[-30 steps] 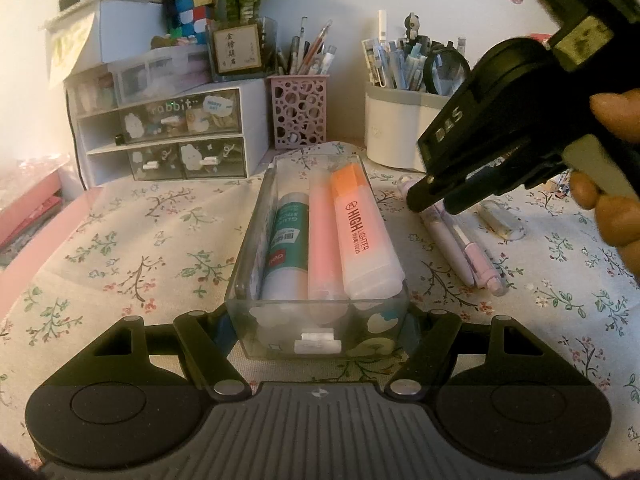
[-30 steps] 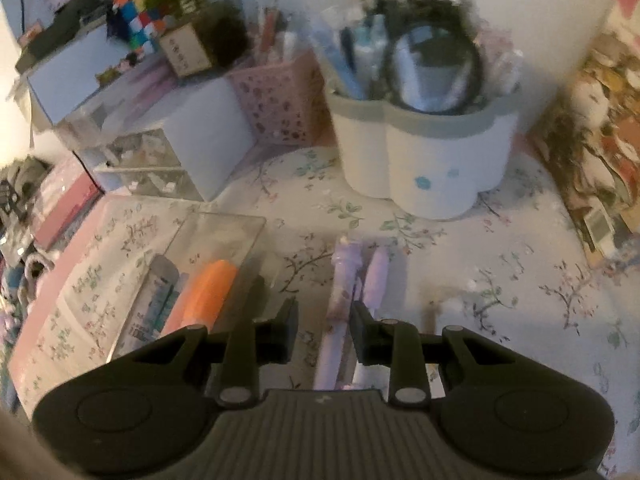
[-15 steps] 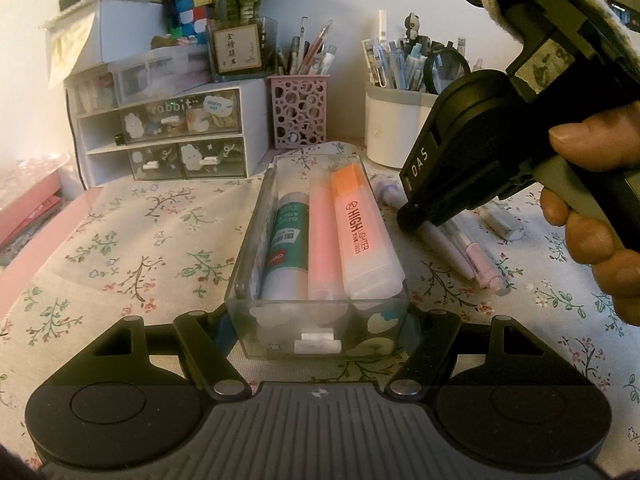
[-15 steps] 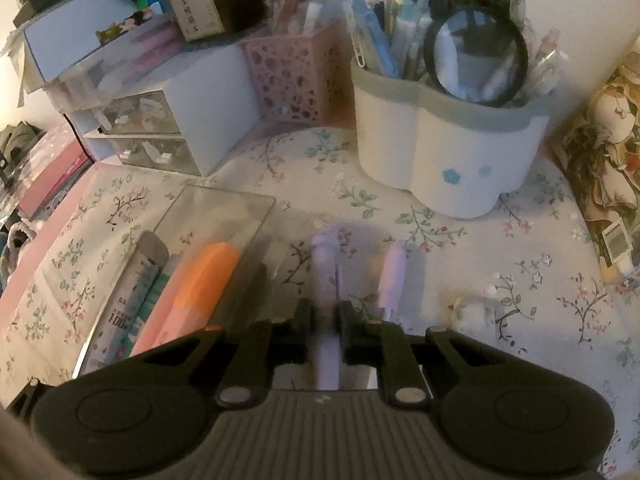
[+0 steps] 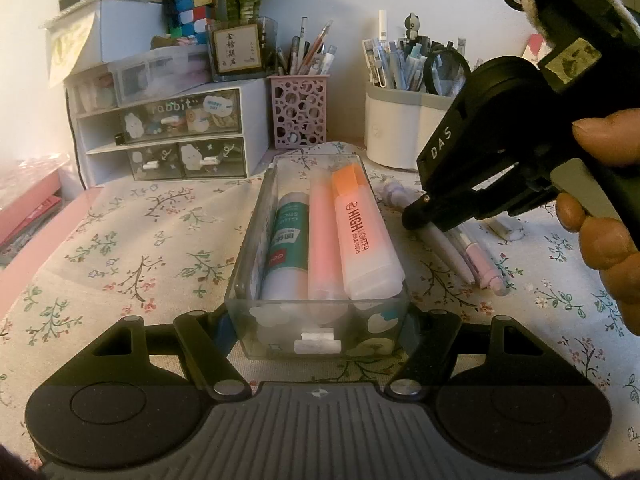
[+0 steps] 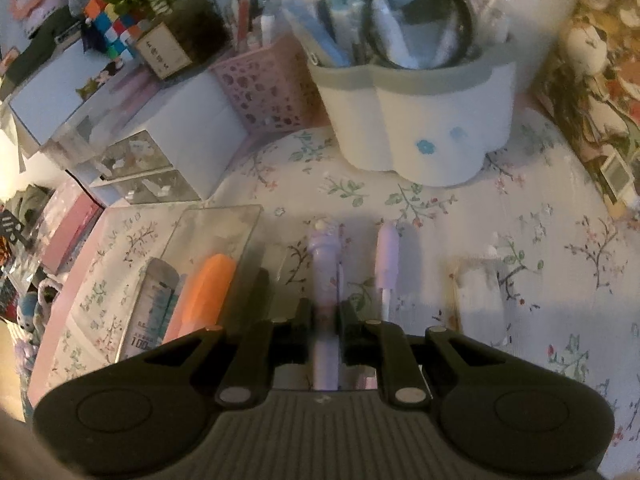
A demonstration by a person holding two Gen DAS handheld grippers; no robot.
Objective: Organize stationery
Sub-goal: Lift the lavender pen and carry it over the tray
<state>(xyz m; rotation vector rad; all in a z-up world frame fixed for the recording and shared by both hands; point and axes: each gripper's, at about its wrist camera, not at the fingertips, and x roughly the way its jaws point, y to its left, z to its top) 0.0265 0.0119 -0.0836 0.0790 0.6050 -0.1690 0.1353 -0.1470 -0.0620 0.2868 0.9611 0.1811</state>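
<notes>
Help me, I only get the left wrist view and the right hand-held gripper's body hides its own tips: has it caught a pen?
Observer: Yes. The right hand-held gripper has just been closing its jaws, and they now pinch the purple pen with the figure cap.
Operator: And the second pen?
Observer: The lilac pen lies on the tablecloth to the right of the jaws, outside them and untouched.

A counter under a floral cloth (image 5: 140, 240) carries a clear tray (image 5: 320, 332) between the left jaws, a lilac pen (image 6: 325, 280) between the right jaws, and beyond them a white pen pot (image 6: 420, 128), pink holder (image 5: 299, 112) and drawer unit (image 5: 168, 136).
</notes>
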